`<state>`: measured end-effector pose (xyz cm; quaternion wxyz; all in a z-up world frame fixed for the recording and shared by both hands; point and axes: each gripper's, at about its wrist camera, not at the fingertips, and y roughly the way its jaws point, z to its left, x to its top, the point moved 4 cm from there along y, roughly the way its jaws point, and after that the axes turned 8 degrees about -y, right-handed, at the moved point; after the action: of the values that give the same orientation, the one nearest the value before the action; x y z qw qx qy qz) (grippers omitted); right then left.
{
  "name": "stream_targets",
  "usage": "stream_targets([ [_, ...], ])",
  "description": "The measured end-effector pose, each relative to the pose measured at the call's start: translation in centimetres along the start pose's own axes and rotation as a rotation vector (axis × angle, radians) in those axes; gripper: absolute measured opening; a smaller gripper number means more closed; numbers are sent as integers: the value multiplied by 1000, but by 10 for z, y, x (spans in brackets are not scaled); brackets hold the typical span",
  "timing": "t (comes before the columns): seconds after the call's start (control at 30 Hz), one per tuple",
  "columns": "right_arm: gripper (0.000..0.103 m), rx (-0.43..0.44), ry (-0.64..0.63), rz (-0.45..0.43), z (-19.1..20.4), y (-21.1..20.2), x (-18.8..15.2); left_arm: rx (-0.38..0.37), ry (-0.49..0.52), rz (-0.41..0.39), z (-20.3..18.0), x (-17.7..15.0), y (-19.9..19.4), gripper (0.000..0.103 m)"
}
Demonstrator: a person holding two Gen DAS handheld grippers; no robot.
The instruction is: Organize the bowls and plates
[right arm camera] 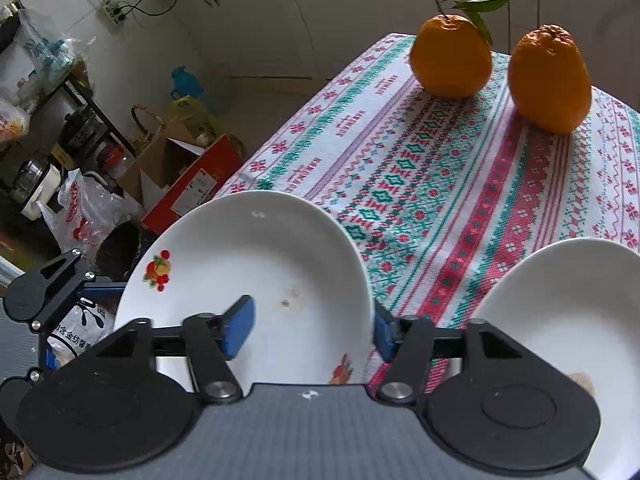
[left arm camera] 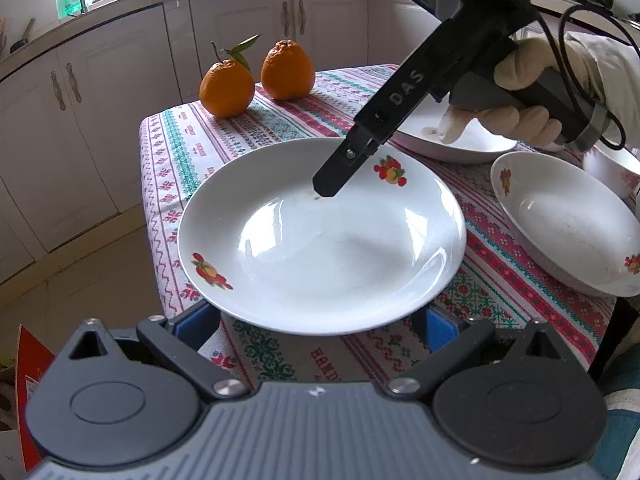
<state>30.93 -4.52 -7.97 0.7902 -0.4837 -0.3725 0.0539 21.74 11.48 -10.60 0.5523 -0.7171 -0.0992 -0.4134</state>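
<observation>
A white plate with fruit decals [left arm camera: 320, 240] lies on the patterned tablecloth, near the table's left edge; it shows in the right wrist view too [right arm camera: 256, 272]. My left gripper [left arm camera: 316, 330] is open, its blue pads on either side of the plate's near rim, below it. My right gripper [right arm camera: 312, 330] straddles the plate's far-right rim with one pad over the plate and one outside; the jaws stand apart, and I cannot tell if they pinch the rim. It reaches over the plate in the left wrist view [left arm camera: 332, 188]. A second white plate [left arm camera: 460, 136] lies behind, a white bowl [left arm camera: 572, 224] at the right.
Two oranges [left arm camera: 256, 76] stand at the table's far left corner. Another small bowl [left arm camera: 612, 172] sits at the far right. The table edge drops off at the left, with boxes and bags [right arm camera: 172, 176] on the floor. Kitchen cabinets [left arm camera: 200, 32] stand behind.
</observation>
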Motion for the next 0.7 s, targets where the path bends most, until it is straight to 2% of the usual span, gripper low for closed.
stream_targets([
  [0.03,86,-5,-10,-3,2,0,1,0,0,1,0,0,0,101],
  [0.07,89,-17,-26,-10,6,-2,1,1,-1,1,0,0,0,101],
  [0.4,97,-66,-88,-33,18,-14,-1,17,-3,7,-4,-3,-9,102],
  [0.47,103,-73,-92,-42,19,-18,-1,28,-5,8,-5,-5,-12,102],
  [0.7,103,-129,-157,-80,35,-31,-2,71,-28,2,-5,-6,-21,102],
])
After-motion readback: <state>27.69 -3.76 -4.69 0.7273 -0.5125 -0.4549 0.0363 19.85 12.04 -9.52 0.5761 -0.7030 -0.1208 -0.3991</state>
